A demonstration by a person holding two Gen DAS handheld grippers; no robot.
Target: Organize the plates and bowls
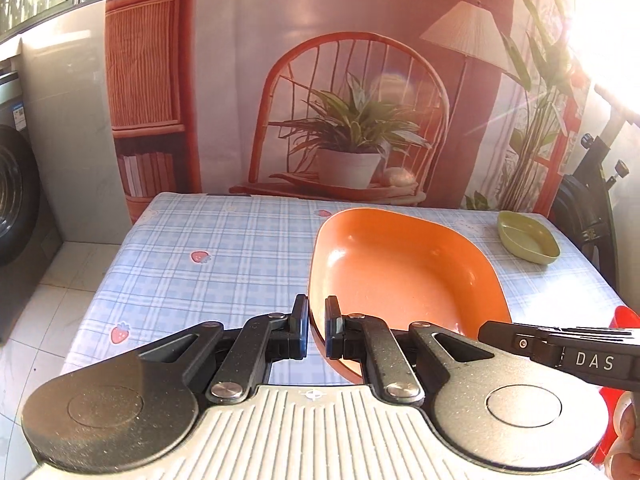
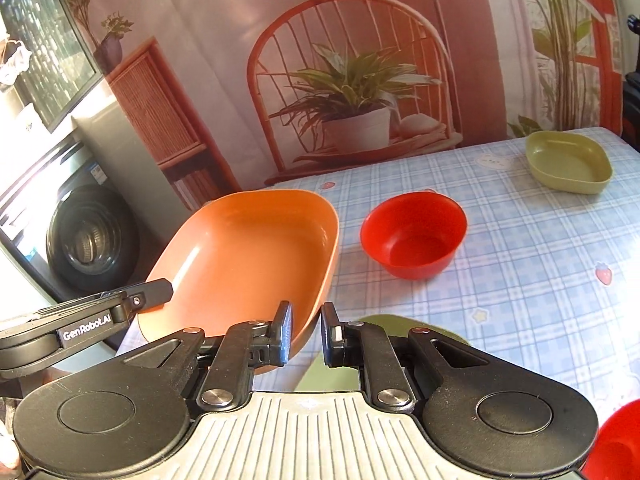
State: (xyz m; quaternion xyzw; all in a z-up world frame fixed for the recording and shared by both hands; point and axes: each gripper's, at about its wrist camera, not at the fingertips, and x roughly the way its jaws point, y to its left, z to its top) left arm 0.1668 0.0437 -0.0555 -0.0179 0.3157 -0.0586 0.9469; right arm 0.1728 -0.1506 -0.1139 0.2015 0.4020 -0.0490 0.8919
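Desk (image 2: 520,264) carries the loose pieces. Orange dish (image 1: 404,276) is held raised and tilted, its near rim pinched by left gripper (image 1: 317,330) with fingers nearly shut; long axis runs near-to-far. Right gripper (image 2: 306,334), slightly parted, is seen just beside the rim, contact unclear. Red bowl (image 2: 414,234) lies right; green dish (image 2: 568,162) far right.

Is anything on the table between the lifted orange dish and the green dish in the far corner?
Yes. In the right wrist view a red bowl stands on the tablecloth roughly between the orange dish and the green dish. The orange dish, clamped by the left tool, looks raised enough to pass over it.
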